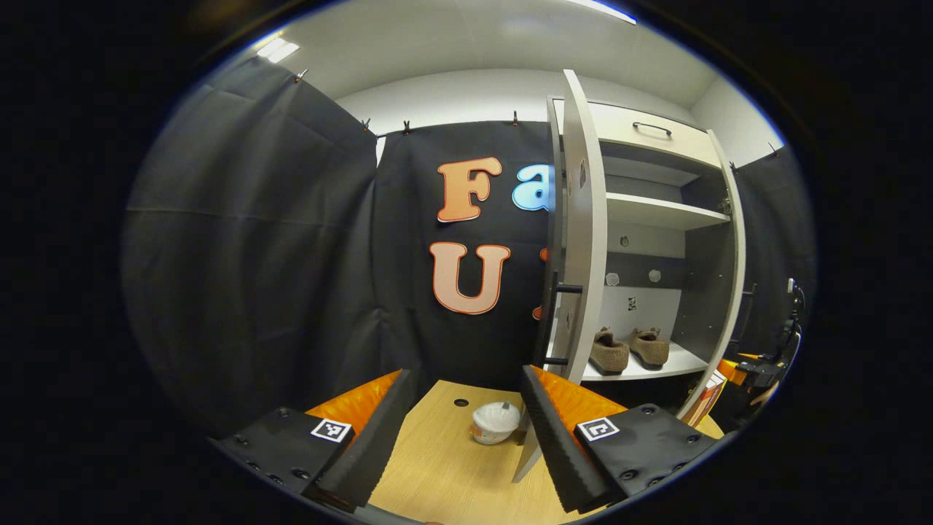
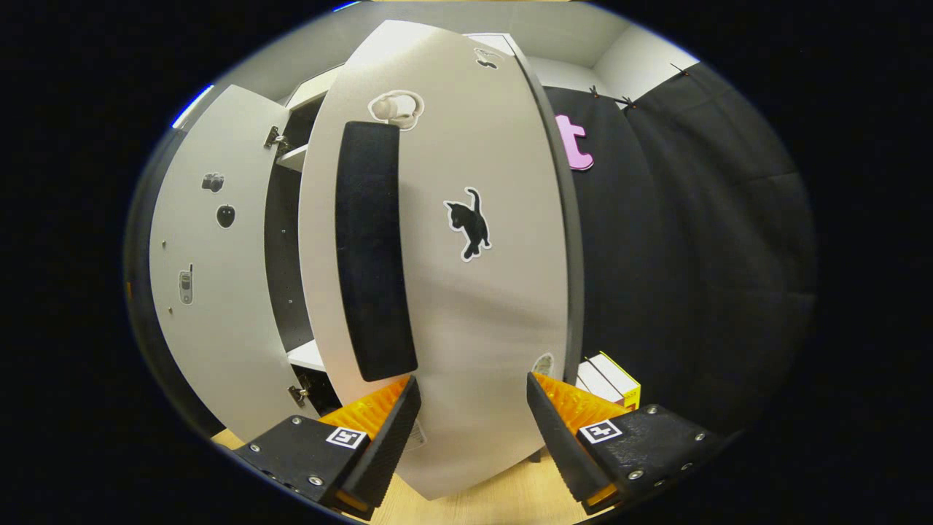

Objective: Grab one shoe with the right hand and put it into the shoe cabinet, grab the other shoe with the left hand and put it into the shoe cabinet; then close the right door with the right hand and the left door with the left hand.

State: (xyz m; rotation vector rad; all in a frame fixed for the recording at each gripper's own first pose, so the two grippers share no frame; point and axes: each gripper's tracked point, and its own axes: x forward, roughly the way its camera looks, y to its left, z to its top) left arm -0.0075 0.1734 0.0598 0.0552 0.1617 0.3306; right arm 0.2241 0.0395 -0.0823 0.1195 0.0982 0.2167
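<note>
While both shoes point(image 1: 628, 350) are already sitting side by side on the lower shelf point(image 1: 678, 364) of the shoe cabinet point(image 1: 656, 219), the remaining work is appearing to be the two doors. In the left gripper view, the left tool point(image 1: 461, 430) is hovering over the bench point(image 1: 452, 467) with its fingers standing apart and nothing between them; a small white container point(image 1: 496, 423) is resting on the bench beyond them, and to its right the left door point(image 1: 583, 233) is standing open, edge-on to the camera, with a dark bar handle point(image 1: 557, 321) on its outer face. In the right gripper view, the right tool point(image 2: 472, 423) is also standing apart, unloaded, and facing the front of the right door point(image 2: 466, 292), which is partly swung and is carrying a long black pad handle point(image 2: 372, 248) left of a cat sticker point(image 2: 468, 222); whether a finger is touching the panel cannot be told. Each door is looking like a stiff, light, smooth-faced board turning on hinges, so a pinch on the flat face is likely to slip. The operator is best pushing flat against the panel near its free edge, or taking hold at the handle, and moving steadily to avoid slamming. A boxed item point(image 2: 609, 379) is sitting near the right door's lower corner.
</note>
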